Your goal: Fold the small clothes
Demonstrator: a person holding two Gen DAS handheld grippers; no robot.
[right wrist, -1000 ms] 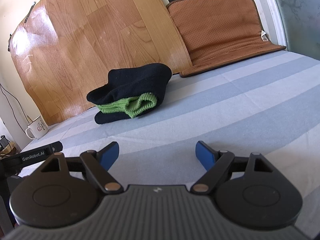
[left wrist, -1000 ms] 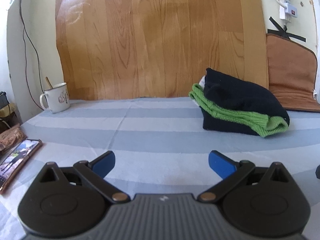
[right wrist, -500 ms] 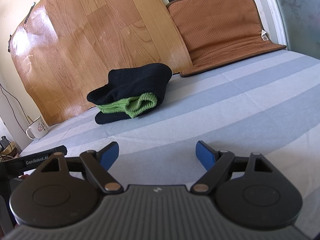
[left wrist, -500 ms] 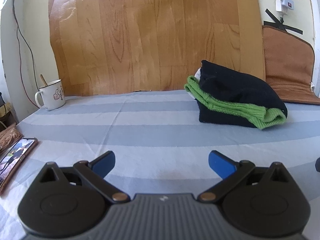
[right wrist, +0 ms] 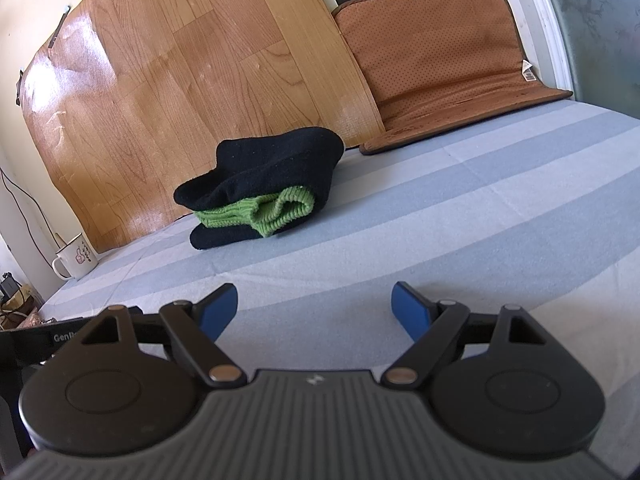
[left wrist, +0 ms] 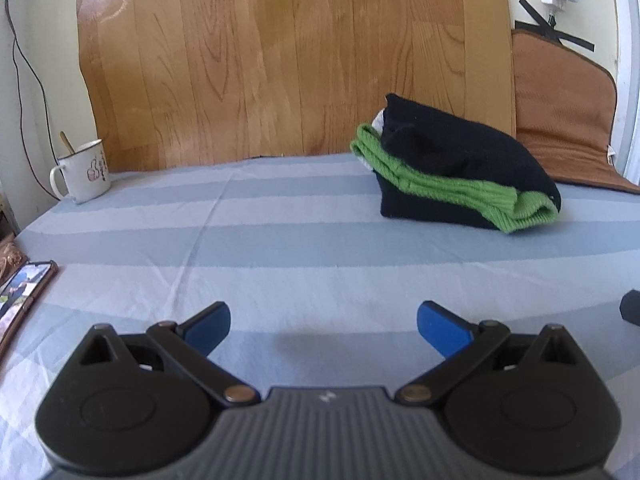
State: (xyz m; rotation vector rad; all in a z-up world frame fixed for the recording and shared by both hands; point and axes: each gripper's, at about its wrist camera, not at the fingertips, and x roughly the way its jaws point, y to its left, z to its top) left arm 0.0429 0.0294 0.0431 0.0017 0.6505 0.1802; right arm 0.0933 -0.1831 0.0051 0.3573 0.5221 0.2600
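A folded black knit garment (left wrist: 460, 160) with a green ribbed layer (left wrist: 448, 192) sandwiched in it lies on the blue-striped sheet (left wrist: 304, 248), far right of centre in the left wrist view. The same bundle (right wrist: 264, 196) sits ahead and left in the right wrist view. My left gripper (left wrist: 323, 320) stands open over bare sheet, well short of the bundle, nothing between its blue pads (left wrist: 210, 326). My right gripper (right wrist: 315, 306) is also open and empty, apart from the garment. The left gripper's black body (right wrist: 28, 340) shows at the right view's lower left.
A white enamel mug (left wrist: 82, 172) with a spoon stands at the far left by the wall. A phone (left wrist: 22, 296) lies at the left edge. A wood-pattern board (left wrist: 288, 60) and a brown mat (right wrist: 440, 64) lean against the wall behind the sheet.
The left wrist view shifted slightly: the folded bundle and mug moved across the picture as that gripper tilted. Both grippers stay open and empty; the right view is unchanged.
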